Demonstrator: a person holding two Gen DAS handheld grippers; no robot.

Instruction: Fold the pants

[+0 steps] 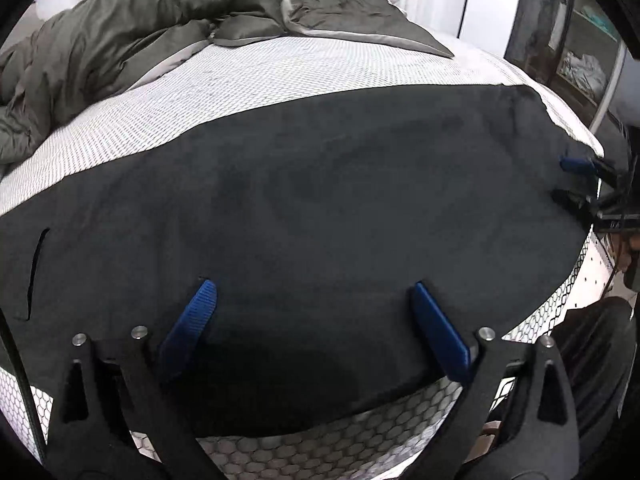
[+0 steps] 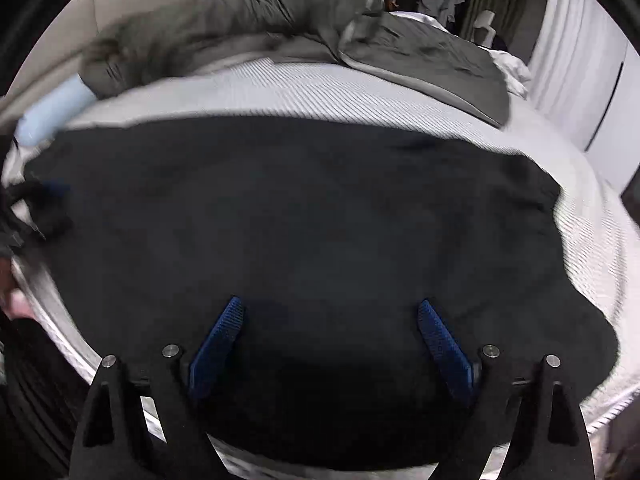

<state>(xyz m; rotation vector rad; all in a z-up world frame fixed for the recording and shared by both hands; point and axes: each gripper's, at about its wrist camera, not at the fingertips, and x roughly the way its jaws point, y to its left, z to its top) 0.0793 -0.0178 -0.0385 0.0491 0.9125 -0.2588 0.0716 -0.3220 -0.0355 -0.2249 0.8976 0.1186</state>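
White curtains (image 2: 572, 60) — rumpled grey duvet (image 1: 120, 36)

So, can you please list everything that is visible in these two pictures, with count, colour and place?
pants: one, black, spread flat on the mattress along its near edge; a pocket slit shows at the left in the left wrist view.
mattress: one, white with a honeycomb pattern, under the pants.
duvet: one, olive grey, bunched at the far side of the mattress.
curtains: white, behind the bed on the right.
shelf: one, dark, far right, with pale cloth inside.
left gripper: one, black with blue fingers, open above the pants.
right gripper: one, black with blue fingers, open above the pants.
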